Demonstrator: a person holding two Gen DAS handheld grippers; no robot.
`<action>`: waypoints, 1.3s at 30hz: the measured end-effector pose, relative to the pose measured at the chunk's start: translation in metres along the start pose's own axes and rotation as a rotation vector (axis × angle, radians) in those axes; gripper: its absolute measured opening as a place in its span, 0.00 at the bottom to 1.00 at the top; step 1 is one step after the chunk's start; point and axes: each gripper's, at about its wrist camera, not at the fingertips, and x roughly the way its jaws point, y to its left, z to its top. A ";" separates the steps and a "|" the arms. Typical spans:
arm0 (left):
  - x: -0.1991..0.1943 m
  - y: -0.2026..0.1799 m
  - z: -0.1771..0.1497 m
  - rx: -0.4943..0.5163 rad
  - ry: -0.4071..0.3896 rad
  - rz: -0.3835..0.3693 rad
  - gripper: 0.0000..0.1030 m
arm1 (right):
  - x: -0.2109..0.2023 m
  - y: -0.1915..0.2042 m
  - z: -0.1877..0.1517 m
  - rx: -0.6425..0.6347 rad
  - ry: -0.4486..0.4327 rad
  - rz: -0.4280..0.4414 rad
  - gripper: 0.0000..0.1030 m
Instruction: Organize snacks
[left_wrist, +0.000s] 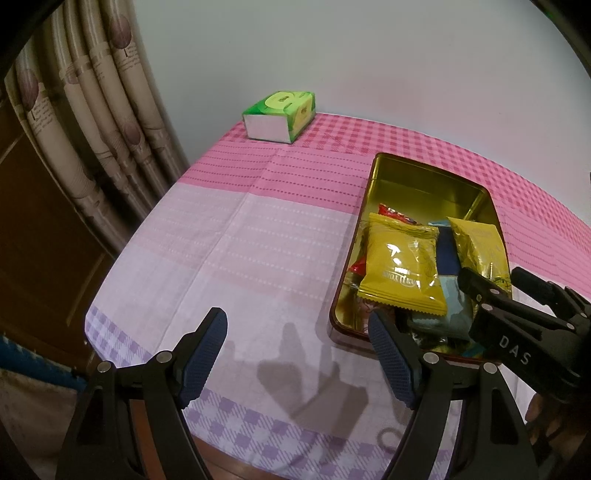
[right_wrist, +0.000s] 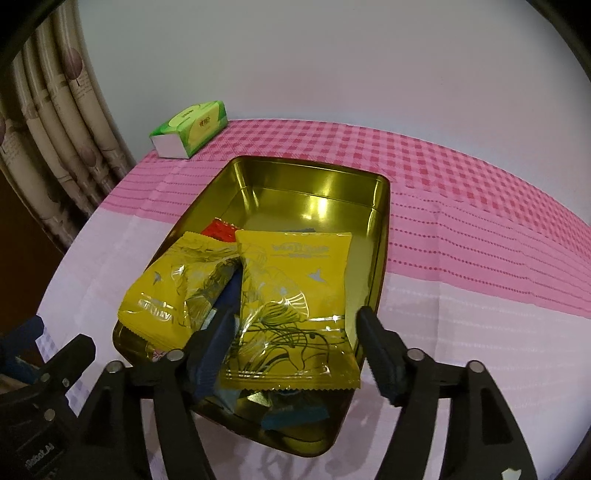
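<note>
A gold metal tin (left_wrist: 388, 173) (right_wrist: 295, 177) sits on the pink checked tablecloth and holds several snack packets. Two yellow packets lie on top: one (left_wrist: 402, 262) (right_wrist: 173, 291) at the tin's left, one (left_wrist: 480, 243) (right_wrist: 291, 295) at its right. Red (right_wrist: 218, 232) and blue packets (right_wrist: 295, 410) lie beneath. My left gripper (left_wrist: 297, 354) is open and empty over the cloth, left of the tin's near corner. My right gripper (right_wrist: 295, 343) is open, its fingers on either side of the right yellow packet's near end, not gripping it. The right gripper also shows in the left wrist view (left_wrist: 491, 284).
A green tissue box (left_wrist: 280, 114) (right_wrist: 190, 127) stands at the table's far left corner. Patterned curtains (left_wrist: 92, 110) hang left of the table, and a white wall is behind. The table's near edge (left_wrist: 221, 439) is close to the left gripper.
</note>
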 end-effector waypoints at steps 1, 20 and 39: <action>0.000 0.000 0.000 0.000 0.000 0.000 0.77 | -0.001 0.000 0.000 -0.001 -0.002 -0.002 0.70; -0.001 -0.007 -0.001 0.024 0.003 0.008 0.77 | -0.040 0.002 -0.029 -0.036 -0.078 -0.032 0.94; -0.001 -0.006 -0.001 0.035 0.002 0.018 0.77 | -0.037 0.000 -0.042 -0.037 -0.031 -0.037 0.99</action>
